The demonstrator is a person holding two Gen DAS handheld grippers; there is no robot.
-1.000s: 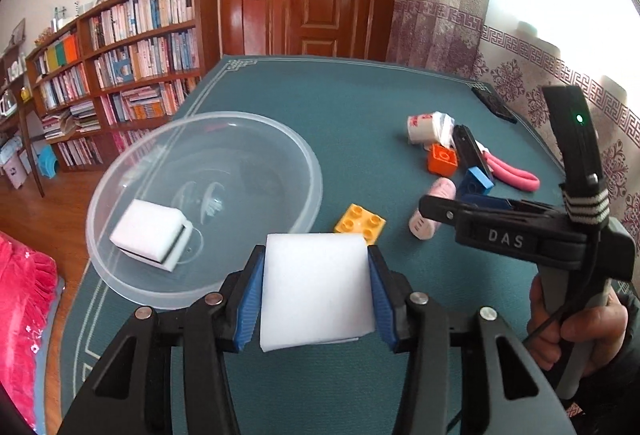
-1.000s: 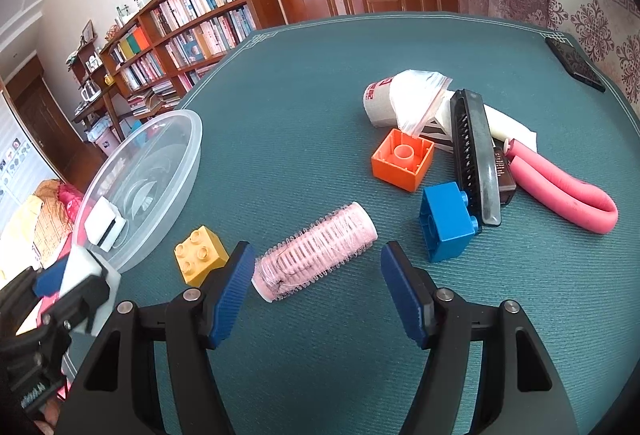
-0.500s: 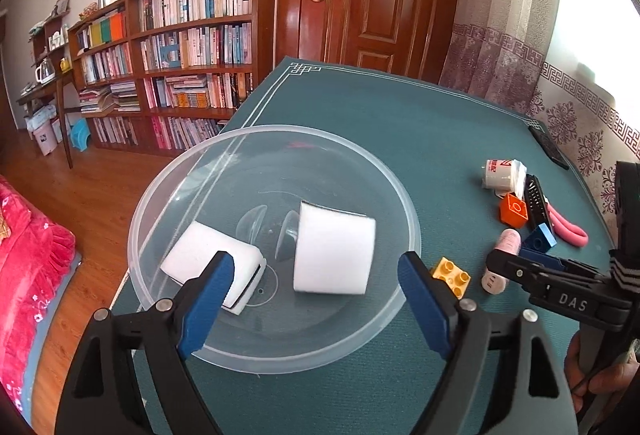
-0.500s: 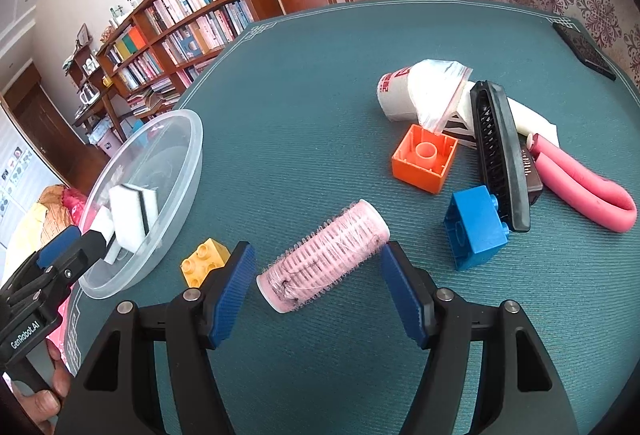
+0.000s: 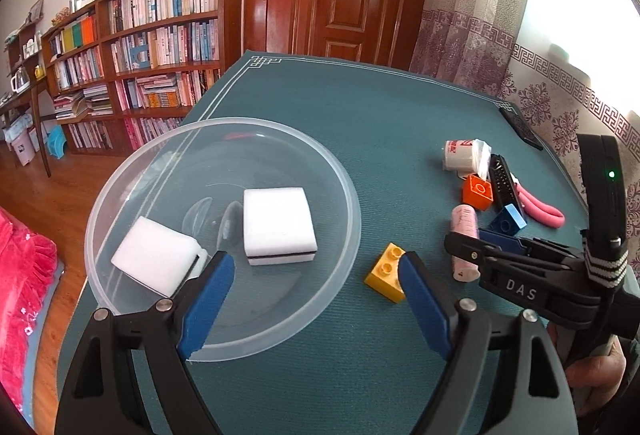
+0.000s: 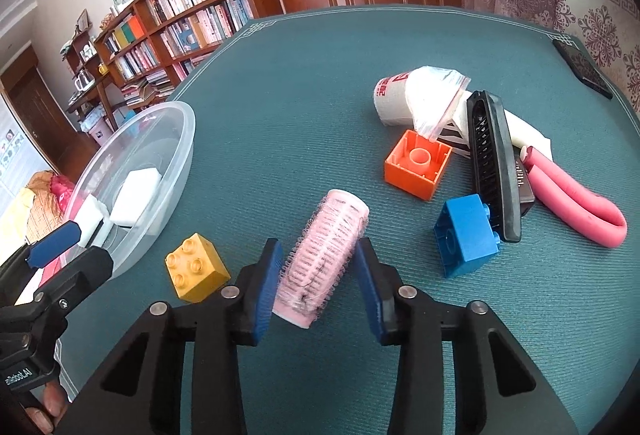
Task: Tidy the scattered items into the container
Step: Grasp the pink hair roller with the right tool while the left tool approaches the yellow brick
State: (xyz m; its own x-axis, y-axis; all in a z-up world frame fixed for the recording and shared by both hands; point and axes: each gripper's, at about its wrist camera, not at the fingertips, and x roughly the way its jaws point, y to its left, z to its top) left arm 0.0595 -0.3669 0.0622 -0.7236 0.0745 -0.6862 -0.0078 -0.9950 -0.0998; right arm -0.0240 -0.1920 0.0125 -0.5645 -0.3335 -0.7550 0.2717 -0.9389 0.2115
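Two sponges lay in the bowl; a pink roller sat between the right fingers.

At 9 o'clock on the green bench point(image 6: 320, 75) stood the clear plastic bowl point(image 5: 344, 195), holding two white sponges point(image 5: 280, 227) side by side. The left gripper point(image 5: 312, 295) hovered over the bowl's near rim with its fingers wide apart and empty. Just beside the bowl at 3 o'clock lay a yellow brick point(image 6: 196, 267). The right gripper point(image 6: 318, 283) had its fingers narrowed around the pink hair roller point(image 6: 324, 255), the left pad touching the bristles, the right pad close; a firm clamp could not be told. Toward 2 o'clock lay a blue brick point(image 6: 466, 235), an orange brick point(image 6: 416, 165), a black comb point(image 6: 494, 163) and a pink foam loop point(image 6: 576, 203).
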